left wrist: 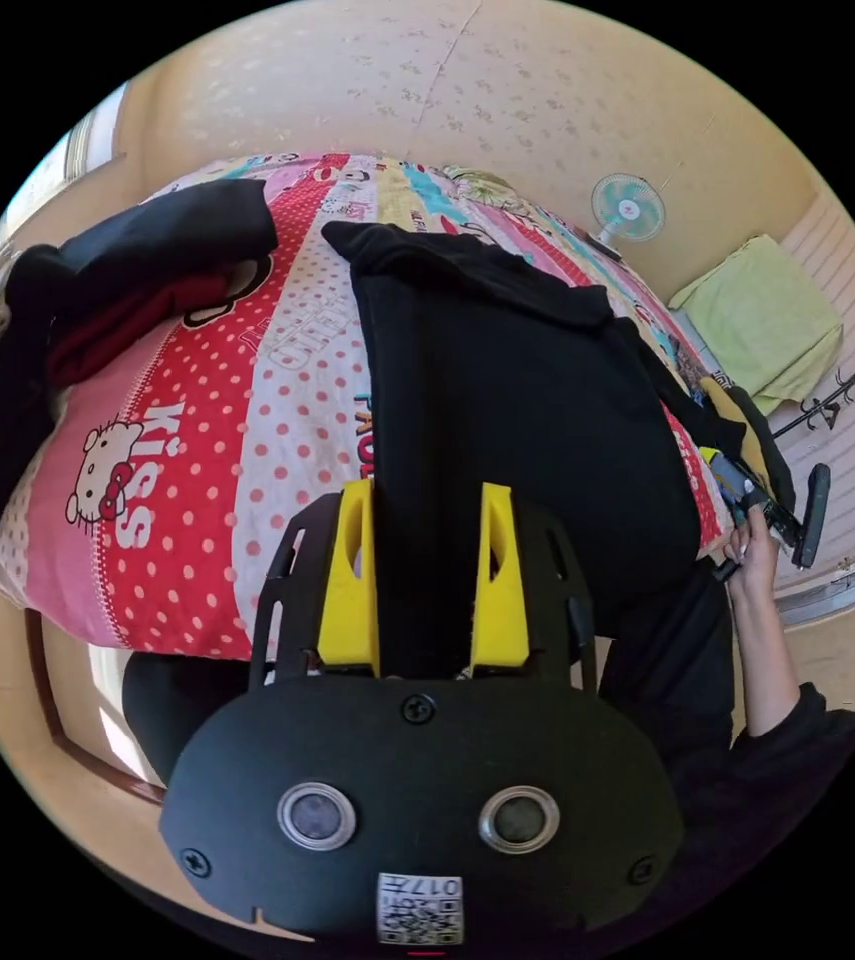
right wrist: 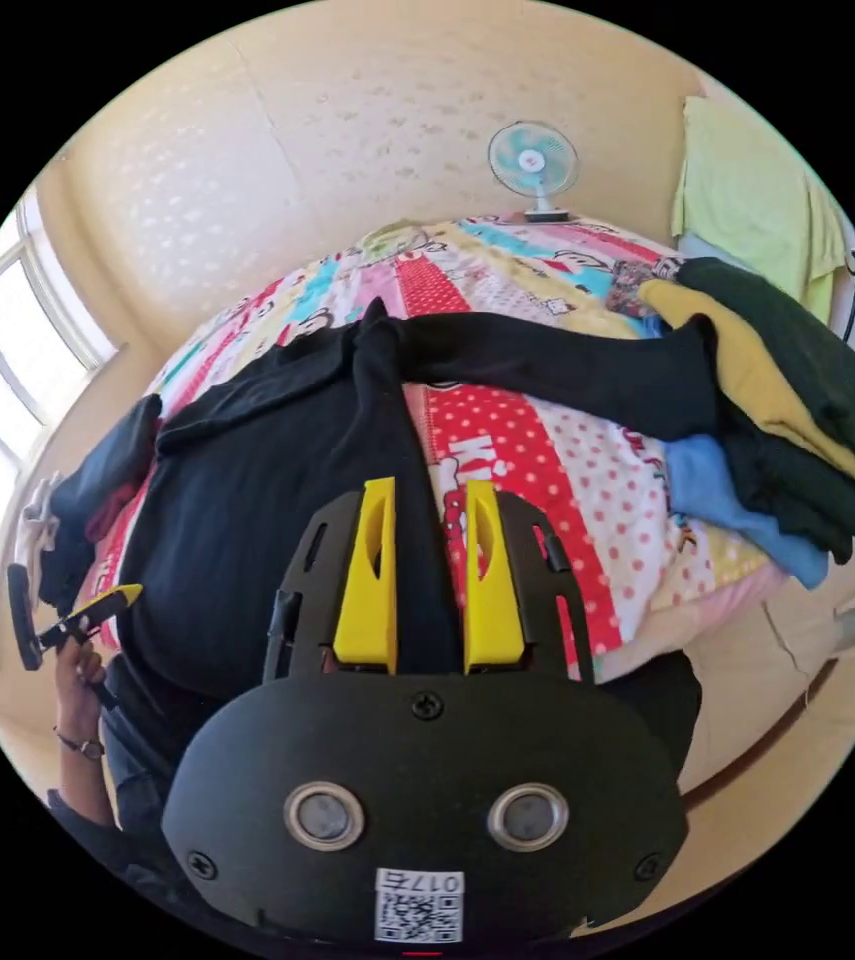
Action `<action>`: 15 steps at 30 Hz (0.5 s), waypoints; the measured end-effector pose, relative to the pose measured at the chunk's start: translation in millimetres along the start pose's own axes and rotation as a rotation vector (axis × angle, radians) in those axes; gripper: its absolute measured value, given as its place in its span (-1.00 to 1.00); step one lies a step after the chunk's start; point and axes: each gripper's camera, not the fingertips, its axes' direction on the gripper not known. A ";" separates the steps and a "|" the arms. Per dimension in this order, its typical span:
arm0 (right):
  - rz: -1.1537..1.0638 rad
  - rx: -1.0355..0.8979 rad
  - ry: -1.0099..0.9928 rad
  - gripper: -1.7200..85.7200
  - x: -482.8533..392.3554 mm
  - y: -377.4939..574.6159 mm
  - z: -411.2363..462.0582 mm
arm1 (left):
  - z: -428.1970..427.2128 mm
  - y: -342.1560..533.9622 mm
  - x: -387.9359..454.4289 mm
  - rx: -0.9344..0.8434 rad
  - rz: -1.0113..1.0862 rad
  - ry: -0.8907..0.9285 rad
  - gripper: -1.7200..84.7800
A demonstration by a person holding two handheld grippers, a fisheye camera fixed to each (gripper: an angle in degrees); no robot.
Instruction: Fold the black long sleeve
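Note:
The black long sleeve (left wrist: 517,400) lies spread on a bed with a patterned red, pink and white cover (left wrist: 197,480). In the left gripper view my left gripper (left wrist: 425,490) hovers over the shirt's near end, its yellow jaws apart with black cloth showing between them. A hand holds my right gripper (left wrist: 742,490) at the shirt's right edge. In the right gripper view the shirt (right wrist: 247,500) has one sleeve (right wrist: 567,370) stretched out to the right. My right gripper (right wrist: 430,485) stands open over the shirt's right edge. The left gripper (right wrist: 97,605) sits at the far lower corner.
A stack of folded clothes (right wrist: 797,420) in dark green, yellow and blue sits on the bed's right side. Black and dark red clothes (left wrist: 117,270) are piled at the other side. A small fan (right wrist: 533,160) and a green towel (right wrist: 747,190) are by the wall.

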 end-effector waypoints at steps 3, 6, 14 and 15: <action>-0.108 -0.224 -0.109 -0.86 -2.0 16.8 41.8 | 8.8 2.6 -18.5 0.015 -0.092 0.045 -0.71; -0.141 -0.264 -0.180 -0.90 -0.7 9.3 44.0 | 7.6 -0.8 -18.4 -0.042 -0.044 0.116 -0.84; -0.434 -0.655 -0.106 -0.92 -23.5 36.8 9.3 | -30.3 58.3 -7.3 -0.353 0.128 0.036 -0.83; -0.433 -0.675 -0.099 -0.92 -21.0 41.6 13.3 | -29.3 63.3 -9.8 -0.365 0.106 -0.008 -0.83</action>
